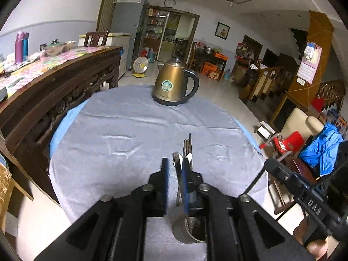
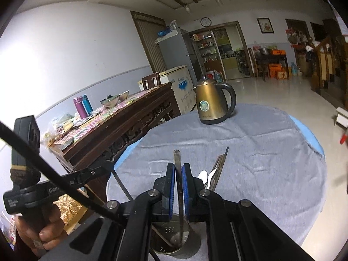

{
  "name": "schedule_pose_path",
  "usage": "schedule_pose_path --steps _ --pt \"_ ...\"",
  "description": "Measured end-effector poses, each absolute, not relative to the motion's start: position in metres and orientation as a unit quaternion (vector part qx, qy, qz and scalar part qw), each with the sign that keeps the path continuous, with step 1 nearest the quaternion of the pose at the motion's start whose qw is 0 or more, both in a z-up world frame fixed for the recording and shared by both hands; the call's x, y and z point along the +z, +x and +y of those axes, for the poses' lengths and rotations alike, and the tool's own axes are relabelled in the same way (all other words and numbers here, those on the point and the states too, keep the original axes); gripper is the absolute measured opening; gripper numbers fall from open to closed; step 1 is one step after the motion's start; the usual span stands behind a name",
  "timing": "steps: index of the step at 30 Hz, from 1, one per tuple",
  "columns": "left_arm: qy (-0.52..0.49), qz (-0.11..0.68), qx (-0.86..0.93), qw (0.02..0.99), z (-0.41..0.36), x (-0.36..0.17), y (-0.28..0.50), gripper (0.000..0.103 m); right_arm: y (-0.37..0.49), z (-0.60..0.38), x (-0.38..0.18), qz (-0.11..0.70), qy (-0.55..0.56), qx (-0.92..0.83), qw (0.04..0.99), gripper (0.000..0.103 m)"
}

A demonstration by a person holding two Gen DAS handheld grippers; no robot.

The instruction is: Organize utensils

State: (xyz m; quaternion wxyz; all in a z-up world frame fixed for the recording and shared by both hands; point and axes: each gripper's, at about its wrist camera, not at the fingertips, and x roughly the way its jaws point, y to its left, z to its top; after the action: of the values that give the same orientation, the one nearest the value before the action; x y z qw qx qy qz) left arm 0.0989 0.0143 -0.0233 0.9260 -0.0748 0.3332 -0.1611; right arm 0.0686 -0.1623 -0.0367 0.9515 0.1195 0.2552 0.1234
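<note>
A perforated metal utensil holder (image 2: 165, 248) stands on the grey tablecloth (image 2: 250, 152) right below both grippers. My right gripper (image 2: 178, 180) is shut on a flat metal utensil handle (image 2: 178, 163), whose lower end reaches down into the holder. In the left wrist view the same holder (image 1: 184, 232) shows under my left gripper (image 1: 175, 171). That gripper's blue pads stand slightly apart. A slim metal utensil (image 1: 176, 163) rises between them close to the right pad, and the left pad is clear of it. Dark chopsticks (image 1: 188, 145) and white spoons (image 2: 205, 176) lie on the cloth just beyond.
A bronze electric kettle (image 1: 174, 82) stands at the far side of the round table. A carved wooden sideboard (image 1: 54, 91) with bottles and bowls runs along the left. A red stool (image 1: 287, 143) and a chair with blue cloth are at the right. A hand (image 2: 39, 232) holds the left gripper's handle.
</note>
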Motion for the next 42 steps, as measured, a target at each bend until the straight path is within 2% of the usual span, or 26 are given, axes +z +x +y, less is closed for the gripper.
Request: schedule_pose_path --steps 1,2,3,4,5,8,13,18,25,28,30,32,35,40,42 --pt "-0.074 0.327 -0.163 0.928 0.017 -0.022 0.097 0.031 0.068 -0.164 -0.037 0.257 0.124 0.123 0.950 0.014" --pt "-0.074 0.318 -0.164 0.931 0.020 -0.020 0.093 0.044 0.068 -0.166 -0.037 0.260 0.131 0.124 0.949 0.027" --pt "-0.075 0.309 -0.164 0.934 0.024 -0.018 0.092 0.049 0.068 -0.169 -0.036 0.261 0.140 0.126 0.947 0.034" --pt "-0.077 0.295 -0.162 0.939 0.030 -0.015 0.088 0.054 0.064 -0.175 -0.035 0.252 0.154 0.129 0.947 0.046" --pt "-0.077 0.283 -0.158 0.943 0.035 -0.012 0.086 0.056 0.060 -0.178 -0.033 0.238 0.162 0.131 0.949 0.049" --pt "-0.083 0.264 -0.136 0.951 0.052 -0.008 0.086 0.062 0.049 -0.194 -0.025 0.205 0.180 0.127 0.954 0.049" --pt "-0.111 0.301 -0.097 0.942 0.077 -0.028 0.114 0.062 0.048 -0.230 -0.030 0.194 0.234 0.090 0.948 0.048" --pt "-0.111 0.358 -0.081 0.924 0.082 -0.064 0.148 0.062 0.077 -0.253 -0.057 0.259 0.269 0.067 0.925 0.047" --pt "-0.095 0.445 -0.089 0.886 0.066 -0.131 0.202 0.062 0.154 -0.248 -0.122 0.375 0.303 0.128 0.866 0.047" --pt "-0.084 0.474 -0.095 0.871 0.057 -0.153 0.225 0.062 0.196 -0.241 -0.151 0.417 0.316 0.145 0.840 0.040" --pt "-0.080 0.480 -0.099 0.868 0.053 -0.161 0.235 0.062 0.221 -0.235 -0.168 0.436 0.323 0.153 0.826 0.039" --pt "-0.073 0.484 -0.106 0.865 0.047 -0.167 0.245 0.062 0.244 -0.230 -0.184 0.452 0.330 0.157 0.814 0.030" --pt "-0.063 0.485 -0.116 0.864 0.040 -0.172 0.257 0.062 0.273 -0.221 -0.202 0.465 0.335 0.156 0.804 0.030" --pt "-0.064 0.486 -0.134 0.861 0.033 -0.173 0.271 0.062 0.304 -0.209 -0.217 0.498 0.310 0.121 0.801 0.022" --pt "-0.061 0.483 -0.140 0.862 0.028 -0.172 0.276 0.062 0.307 -0.205 -0.221 0.508 0.299 0.116 0.800 0.012"
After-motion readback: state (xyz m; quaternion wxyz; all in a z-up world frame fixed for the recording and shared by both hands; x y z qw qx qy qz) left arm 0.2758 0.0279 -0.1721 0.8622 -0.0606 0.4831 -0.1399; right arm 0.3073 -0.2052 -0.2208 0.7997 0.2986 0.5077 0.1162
